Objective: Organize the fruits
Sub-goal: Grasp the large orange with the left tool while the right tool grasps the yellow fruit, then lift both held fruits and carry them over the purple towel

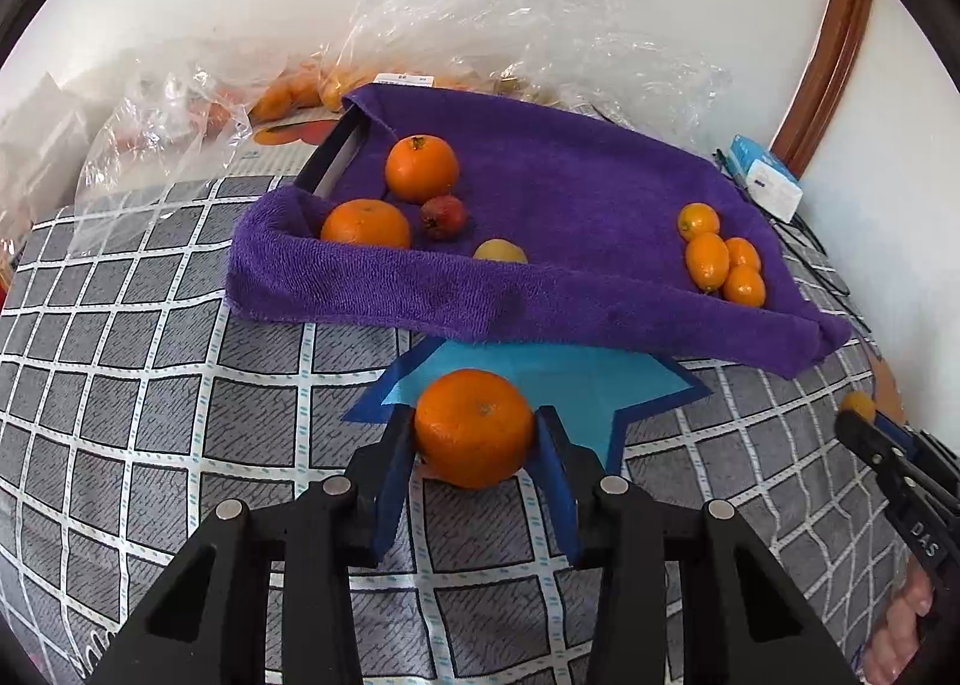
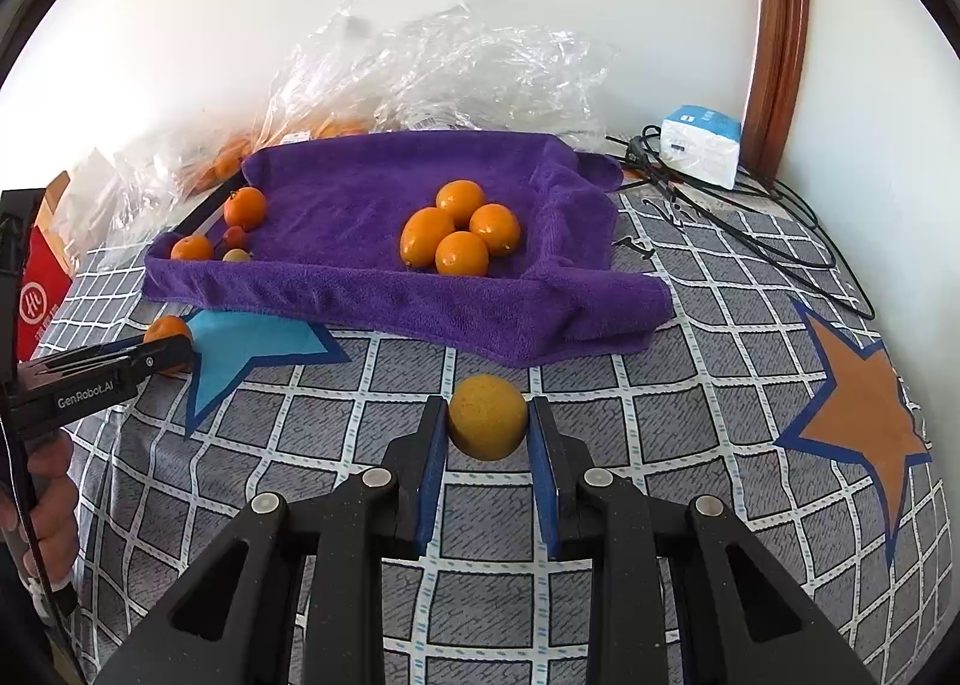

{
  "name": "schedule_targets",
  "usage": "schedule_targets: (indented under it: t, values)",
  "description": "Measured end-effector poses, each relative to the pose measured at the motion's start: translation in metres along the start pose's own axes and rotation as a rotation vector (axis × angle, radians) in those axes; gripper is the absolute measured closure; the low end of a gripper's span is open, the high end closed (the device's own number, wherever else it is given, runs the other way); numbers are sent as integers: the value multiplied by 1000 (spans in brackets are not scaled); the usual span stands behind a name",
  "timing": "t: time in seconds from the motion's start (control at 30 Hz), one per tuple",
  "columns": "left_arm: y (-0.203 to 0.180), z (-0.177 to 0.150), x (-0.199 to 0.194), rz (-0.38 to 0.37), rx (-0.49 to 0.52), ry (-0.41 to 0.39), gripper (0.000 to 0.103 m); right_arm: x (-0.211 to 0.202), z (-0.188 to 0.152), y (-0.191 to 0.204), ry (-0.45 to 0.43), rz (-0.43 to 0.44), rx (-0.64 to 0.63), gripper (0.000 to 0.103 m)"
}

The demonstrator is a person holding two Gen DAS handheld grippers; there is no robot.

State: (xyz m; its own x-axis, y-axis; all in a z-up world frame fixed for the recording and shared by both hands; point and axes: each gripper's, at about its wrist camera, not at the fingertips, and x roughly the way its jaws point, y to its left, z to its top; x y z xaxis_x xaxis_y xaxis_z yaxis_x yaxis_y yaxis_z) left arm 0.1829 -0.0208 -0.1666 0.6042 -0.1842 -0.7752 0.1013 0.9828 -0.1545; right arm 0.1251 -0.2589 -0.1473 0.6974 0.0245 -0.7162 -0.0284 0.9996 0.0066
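Left gripper (image 1: 474, 427) has its pads pressed on a tangerine (image 1: 474, 427) over the blue star patch (image 1: 600, 379), just before the purple towel (image 1: 540, 193). Right gripper (image 2: 488, 415) clamps a yellow fruit (image 2: 488, 415) above the checked cloth (image 2: 690, 373), near the towel's front edge, which bears four kumquats (image 2: 459, 229).

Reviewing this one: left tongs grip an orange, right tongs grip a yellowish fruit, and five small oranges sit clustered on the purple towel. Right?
Not quite: the cluster of small oranges on the purple towel has four, not five, as the right wrist view shows. The rest stands.
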Motion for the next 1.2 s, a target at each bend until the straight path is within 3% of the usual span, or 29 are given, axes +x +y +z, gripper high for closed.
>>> schedule_targets:
  t: [0.7, 1.2]
  values:
    - [23, 22, -101, 2, -60, -141, 65, -52, 47, 20, -76, 9, 30, 76]
    - [16, 56, -110, 4, -62, -183, 65, -47, 98, 25, -106, 15, 13, 76]
